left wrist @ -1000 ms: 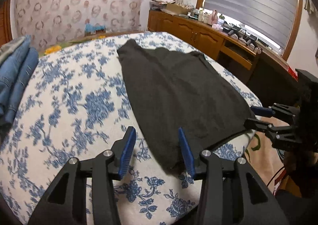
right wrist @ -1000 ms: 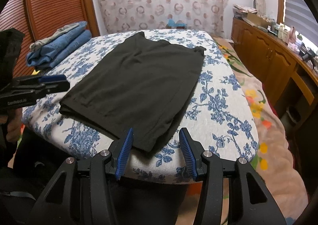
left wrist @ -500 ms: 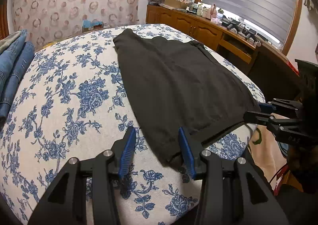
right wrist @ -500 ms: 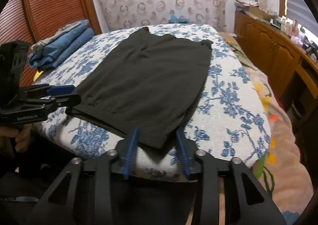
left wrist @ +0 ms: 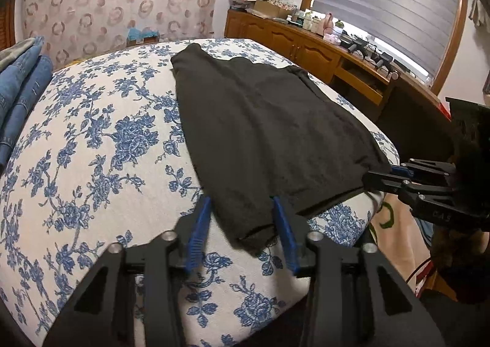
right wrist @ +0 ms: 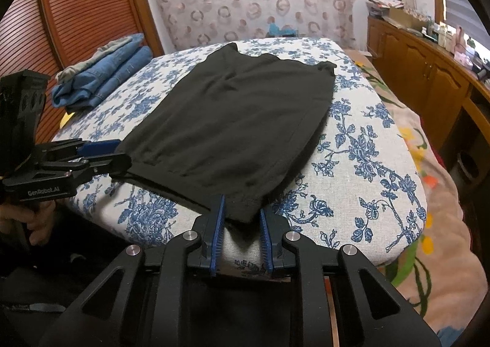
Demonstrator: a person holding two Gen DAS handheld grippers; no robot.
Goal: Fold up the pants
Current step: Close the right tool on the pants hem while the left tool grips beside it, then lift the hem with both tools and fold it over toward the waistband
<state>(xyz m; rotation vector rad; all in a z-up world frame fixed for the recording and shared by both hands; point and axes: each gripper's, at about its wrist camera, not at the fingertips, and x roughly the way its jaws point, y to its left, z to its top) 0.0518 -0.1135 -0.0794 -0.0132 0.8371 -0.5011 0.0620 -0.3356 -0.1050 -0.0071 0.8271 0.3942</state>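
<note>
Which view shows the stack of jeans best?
The right wrist view: the jeans appear whole, folded on the bed's far left corner. In the left wrist view they are cut off at the frame's left edge.

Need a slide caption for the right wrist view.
Right gripper straddles the near corner of dark pants on a floral surface.

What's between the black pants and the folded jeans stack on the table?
Only bare floral tablecloth separates the black pants from the folded jeans stack; nothing else lies there. Both wrist views show it, the right one best.
</note>
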